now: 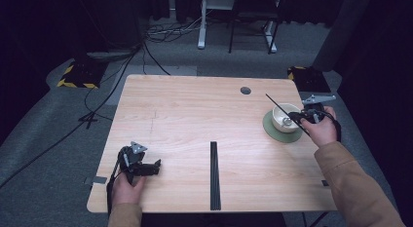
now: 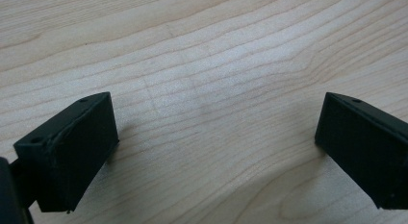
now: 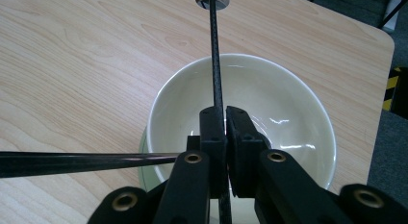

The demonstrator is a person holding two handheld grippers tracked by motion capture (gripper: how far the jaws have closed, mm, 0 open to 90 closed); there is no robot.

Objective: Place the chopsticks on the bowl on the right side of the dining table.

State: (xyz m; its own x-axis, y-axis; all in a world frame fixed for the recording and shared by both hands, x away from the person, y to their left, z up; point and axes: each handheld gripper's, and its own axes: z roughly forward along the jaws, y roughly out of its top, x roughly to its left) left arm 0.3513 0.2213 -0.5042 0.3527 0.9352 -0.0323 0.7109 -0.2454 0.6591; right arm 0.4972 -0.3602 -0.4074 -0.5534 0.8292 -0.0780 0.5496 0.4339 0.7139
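Note:
A white bowl [image 1: 284, 121] [image 3: 288, 104] sits on a round green mat [image 1: 272, 133] at the table's right side. My right gripper [image 1: 295, 118] [image 3: 225, 113] hovers over the bowl's near rim, shut on a thin black stick [image 1: 273, 102] [image 3: 214, 51] that points away across the bowl toward the table's hole. A second black stick [image 3: 72, 162] comes in from the left in the right gripper view and ends beside the jaws. My left gripper [image 1: 157, 166] [image 2: 216, 137] rests at the front left of the table, open, with bare wood between its jaws.
More black sticks [image 1: 214, 176] lie side by side at the front centre of the wooden table [image 1: 195, 105]. A round cable hole [image 1: 245, 90] is at the back right. Cables, desk legs and yellow-black striped blocks stand on the floor beyond the table.

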